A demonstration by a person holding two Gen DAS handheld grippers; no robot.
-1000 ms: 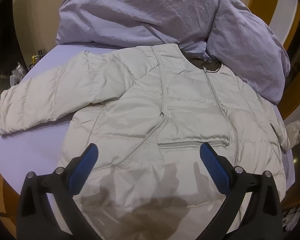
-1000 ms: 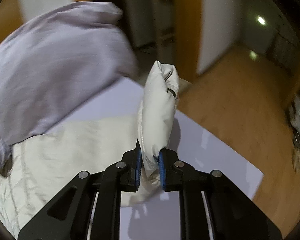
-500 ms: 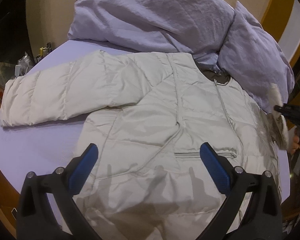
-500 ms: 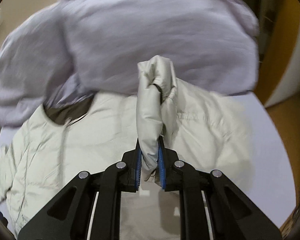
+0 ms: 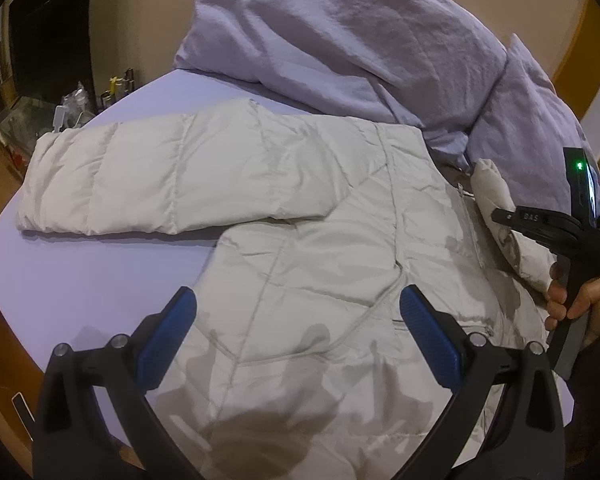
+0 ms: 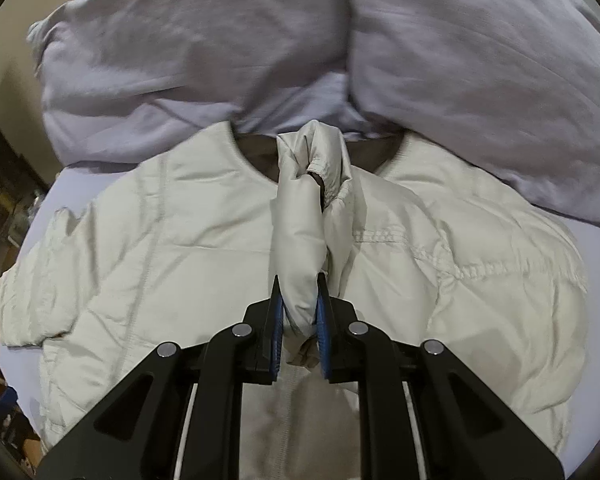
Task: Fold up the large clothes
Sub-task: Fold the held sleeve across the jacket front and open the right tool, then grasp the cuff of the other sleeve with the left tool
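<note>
One sleeve (image 6: 300,240) of the puffer jacket (image 6: 180,240) is clamped in the right gripper (image 6: 299,312), held over the chest to fold inward. Jacket lies face-up on the lavender bed sheet (image 5: 80,280). Left gripper (image 5: 296,324) hovers over the hem, jaws apart, holding nothing.

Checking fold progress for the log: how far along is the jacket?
Early. Done: the jacket lies spread flat on the bed. In hand: the right claw is shut on one sleeve, held over the chest. Left: the other sleeve lies stretched out; the left claw is open, empty; body unfolded.
</note>
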